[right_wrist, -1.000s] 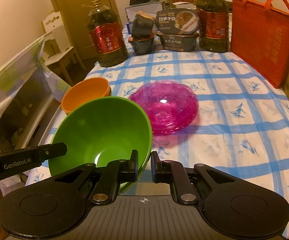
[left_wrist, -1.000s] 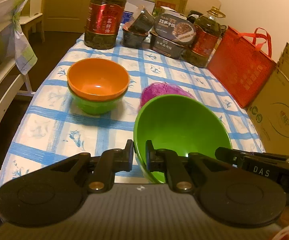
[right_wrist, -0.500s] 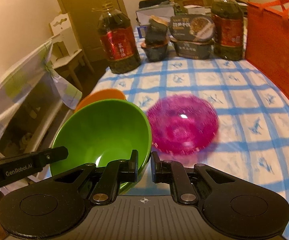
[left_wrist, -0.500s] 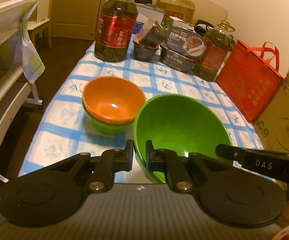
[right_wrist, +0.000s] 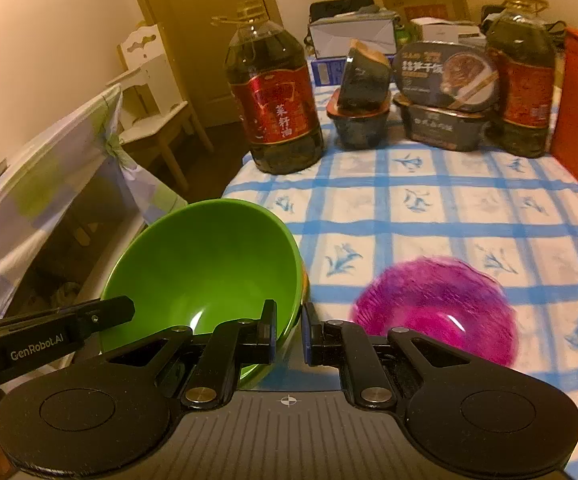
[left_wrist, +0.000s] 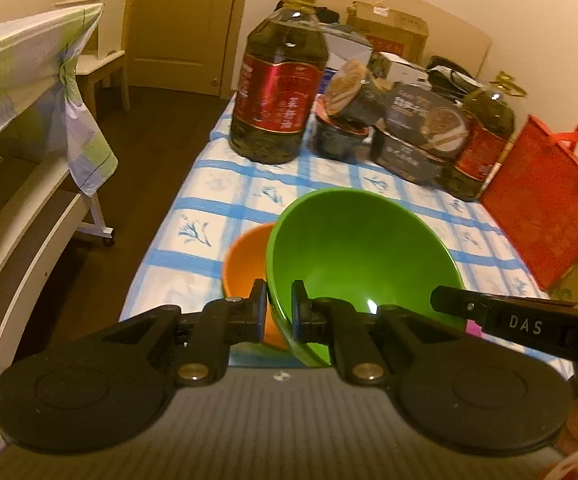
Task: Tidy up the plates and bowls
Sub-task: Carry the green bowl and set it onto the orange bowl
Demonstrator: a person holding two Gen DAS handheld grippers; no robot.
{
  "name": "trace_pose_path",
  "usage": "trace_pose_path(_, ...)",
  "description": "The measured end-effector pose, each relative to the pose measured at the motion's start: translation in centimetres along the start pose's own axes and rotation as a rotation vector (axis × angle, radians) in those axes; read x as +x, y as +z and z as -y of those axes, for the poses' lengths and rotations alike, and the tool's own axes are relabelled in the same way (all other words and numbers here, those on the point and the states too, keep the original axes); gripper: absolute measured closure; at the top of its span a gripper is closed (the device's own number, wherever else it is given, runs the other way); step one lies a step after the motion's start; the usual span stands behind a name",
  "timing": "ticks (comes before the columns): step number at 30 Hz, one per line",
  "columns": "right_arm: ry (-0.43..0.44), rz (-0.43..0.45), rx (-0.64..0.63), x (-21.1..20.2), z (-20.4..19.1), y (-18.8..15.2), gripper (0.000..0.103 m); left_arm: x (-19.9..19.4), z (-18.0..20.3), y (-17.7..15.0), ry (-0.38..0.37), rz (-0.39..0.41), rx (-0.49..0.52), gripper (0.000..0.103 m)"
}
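A large green bowl (left_wrist: 361, 256) is held in the air by both grippers. My left gripper (left_wrist: 279, 308) is shut on its near left rim. My right gripper (right_wrist: 289, 330) is shut on its right rim, with the green bowl (right_wrist: 209, 264) to its left. The bowl hangs over an orange bowl (left_wrist: 245, 268), which it mostly hides. A stack of pink glass plates (right_wrist: 437, 308) lies on the blue-checked tablecloth (right_wrist: 429, 208) to the right.
Two big oil bottles (left_wrist: 281, 92) (right_wrist: 525, 80), dark food tubs (right_wrist: 445, 96) and cardboard boxes stand at the table's far end. A red bag (left_wrist: 545, 208) stands along the right edge. A cloth-covered rack (left_wrist: 21, 92) and the floor are left of the table.
Both grippers have carried the green bowl leftwards over the orange bowl stack, which is now mostly covered. The pink plates have slid to the right in the right wrist view.
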State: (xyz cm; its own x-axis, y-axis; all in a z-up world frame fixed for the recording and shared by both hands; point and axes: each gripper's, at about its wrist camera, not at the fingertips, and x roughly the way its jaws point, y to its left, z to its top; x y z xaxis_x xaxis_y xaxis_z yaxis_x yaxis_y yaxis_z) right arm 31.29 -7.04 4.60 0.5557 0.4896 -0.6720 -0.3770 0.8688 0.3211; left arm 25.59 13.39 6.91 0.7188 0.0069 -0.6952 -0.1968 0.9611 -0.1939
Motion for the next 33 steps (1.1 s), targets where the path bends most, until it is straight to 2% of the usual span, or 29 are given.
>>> trace_pose_path(11, -0.01, -0.061, -0.012, 6.8, 0.5, 1.7, 0.091, 6.2, -2.1, 1.6, 0.031, -0.05, 0.013, 0.093)
trace_pose_path(23, -0.02, -0.095, -0.001, 9.3, 1.2, 0.4, 0.091, 8.6, -2.7, 0.5, 0.036, -0.082, 0.018, 0.093)
trace_pose_path(25, -0.007, -0.086, 0.004, 9.5, 1.4, 0.3, 0.089, 8.7, -2.9, 0.2, 0.035, -0.074, 0.006, 0.089)
trace_pose_path(26, 0.005, -0.082, 0.002, 9.4, 1.5, 0.3, 0.083, 8.6, -3.0, 0.1, 0.036, -0.064, 0.006, 0.086)
trace_pose_path(27, 0.015, -0.078, 0.006, 9.4, 1.6, 0.3, 0.069, 8.5, -3.0, 0.0, 0.034, -0.059, 0.005, 0.084)
trace_pose_path(29, 0.026, -0.063, 0.019, 9.0, 1.9, 0.2, 0.051, 8.1, -3.0, -0.2, 0.035, -0.049, -0.001, 0.082)
trace_pose_path(33, 0.036, -0.041, 0.057, 7.1, 2.5, -0.4, 0.049, 6.6, -3.1, -0.6, 0.032, -0.018, -0.026, 0.077)
